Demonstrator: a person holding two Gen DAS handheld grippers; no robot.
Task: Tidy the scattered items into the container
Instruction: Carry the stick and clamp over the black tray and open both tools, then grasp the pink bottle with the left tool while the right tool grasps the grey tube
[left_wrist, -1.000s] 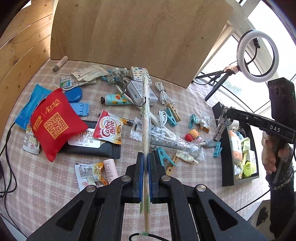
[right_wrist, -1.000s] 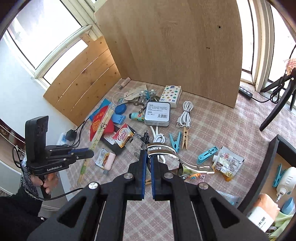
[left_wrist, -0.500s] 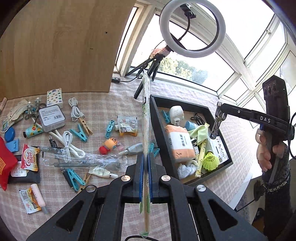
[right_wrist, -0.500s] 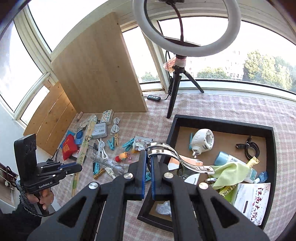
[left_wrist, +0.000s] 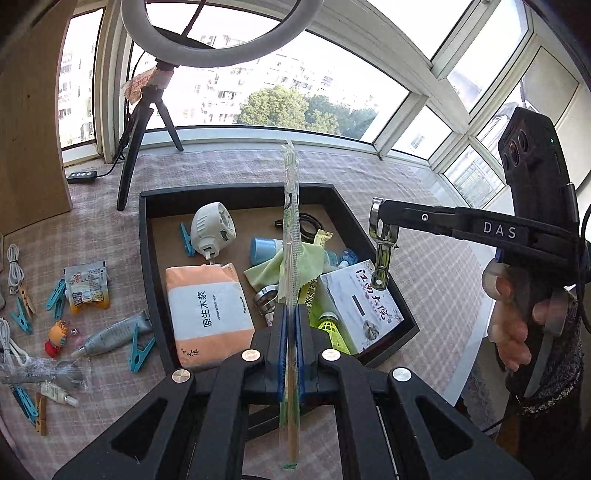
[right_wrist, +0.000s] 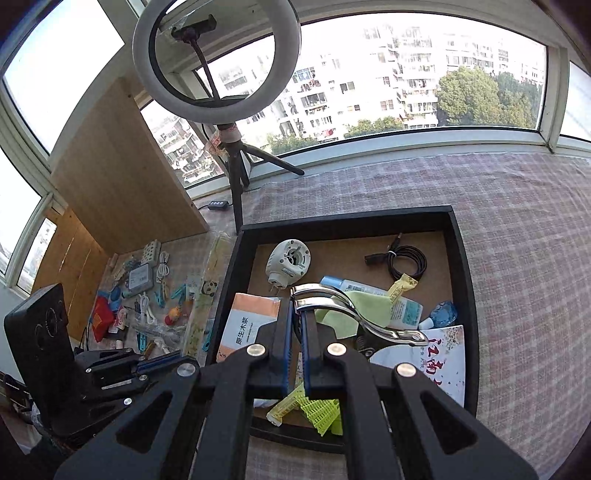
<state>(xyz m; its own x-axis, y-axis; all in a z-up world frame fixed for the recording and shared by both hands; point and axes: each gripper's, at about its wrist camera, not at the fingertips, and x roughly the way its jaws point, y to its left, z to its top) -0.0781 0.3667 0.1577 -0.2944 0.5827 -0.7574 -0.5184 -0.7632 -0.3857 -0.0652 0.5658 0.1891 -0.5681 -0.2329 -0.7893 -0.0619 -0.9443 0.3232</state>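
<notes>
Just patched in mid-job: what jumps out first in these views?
The black tray, already crowded with a tissue pack and a white box. Above it, the left hand-held gripper clamps a long wrapped chopstick pack, and the right hand-held gripper holds a metal clip. Clutter lies left of the tray.

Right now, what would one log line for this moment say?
left gripper: shut on wrapped chopsticks | right gripper: shut on metal clip | both above black tray
</notes>
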